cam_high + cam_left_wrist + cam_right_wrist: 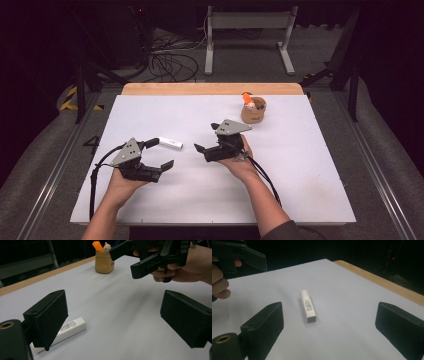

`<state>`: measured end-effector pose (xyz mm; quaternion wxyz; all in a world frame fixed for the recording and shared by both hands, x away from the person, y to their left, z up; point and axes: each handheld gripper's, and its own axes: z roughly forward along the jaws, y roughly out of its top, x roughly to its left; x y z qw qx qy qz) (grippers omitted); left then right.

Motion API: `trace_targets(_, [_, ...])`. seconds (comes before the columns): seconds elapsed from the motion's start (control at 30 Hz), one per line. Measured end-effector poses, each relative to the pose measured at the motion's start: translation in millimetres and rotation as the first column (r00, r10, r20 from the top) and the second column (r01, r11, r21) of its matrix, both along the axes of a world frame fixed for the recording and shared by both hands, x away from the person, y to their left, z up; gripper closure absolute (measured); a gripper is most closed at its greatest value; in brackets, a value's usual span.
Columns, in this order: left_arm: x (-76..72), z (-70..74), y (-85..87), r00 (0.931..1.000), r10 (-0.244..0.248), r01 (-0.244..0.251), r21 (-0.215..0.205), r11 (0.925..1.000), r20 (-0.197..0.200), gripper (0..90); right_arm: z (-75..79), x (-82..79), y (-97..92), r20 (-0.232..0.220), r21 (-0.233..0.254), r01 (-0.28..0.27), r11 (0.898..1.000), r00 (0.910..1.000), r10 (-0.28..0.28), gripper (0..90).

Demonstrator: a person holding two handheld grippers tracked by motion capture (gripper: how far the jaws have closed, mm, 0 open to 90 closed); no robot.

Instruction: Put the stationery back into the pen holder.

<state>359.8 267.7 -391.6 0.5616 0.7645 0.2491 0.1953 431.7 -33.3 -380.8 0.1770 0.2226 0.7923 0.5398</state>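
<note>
The left gripper [161, 153] is wide open and holds nothing. The right gripper [208, 137] is wide open and empty too. Between them, a bit to the left, lies the white stick [170, 144], flat on the white table [300, 190]. It is long, smooth and boxy, with tiny print on it. To grab it well, I think one gripper should come down with a pad on each long side, then squeeze gently. A tan cup [253, 111] sits far back on the right.

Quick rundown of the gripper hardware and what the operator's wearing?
Both the left gripper and right gripper are black, each with two blocky flat-padded jaws, a grey three-cornered plate on top and a trailing black cable. Forearms are bare; a dark sleeve shows on the right arm.
</note>
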Motion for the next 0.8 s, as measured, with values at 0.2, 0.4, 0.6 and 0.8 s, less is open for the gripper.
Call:
trace_targets(0.2, [-0.1, -0.1, -0.2, 1.0, -0.001, 0.001, 0.0, 1.0, 0.0, 8.1, -3.4, 2.6, 10.2, -0.013, -0.015, -0.021, 1.0, 0.9997, 0.021, 9.4])
trace_targets(0.4, [-0.7, 0.4, 0.3, 1.0, 0.003, -0.003, 0.0, 1.0, -0.001, 8.1, -5.9, 4.8, 19.5, -0.021, -0.027, -0.041, 0.999, 0.999, 0.04, 11.3])
trace_targets(0.6, [0.2, 0.6, 1.1, 1.0, 0.008, -0.008, 0.001, 1.0, 0.001, 8.1, -11.3, 6.8, 31.3, -0.037, -0.051, -0.065, 0.997, 0.9973, 0.064, 13.7])
trace_targets(0.8, [0.0, 0.6, 2.2, 0.9999, 0.012, -0.012, -0.003, 0.9999, -0.004, 8.2, -16.3, 9.5, 41.8, -0.055, -0.068, -0.082, 0.994, 0.9954, 0.078, 15.4])
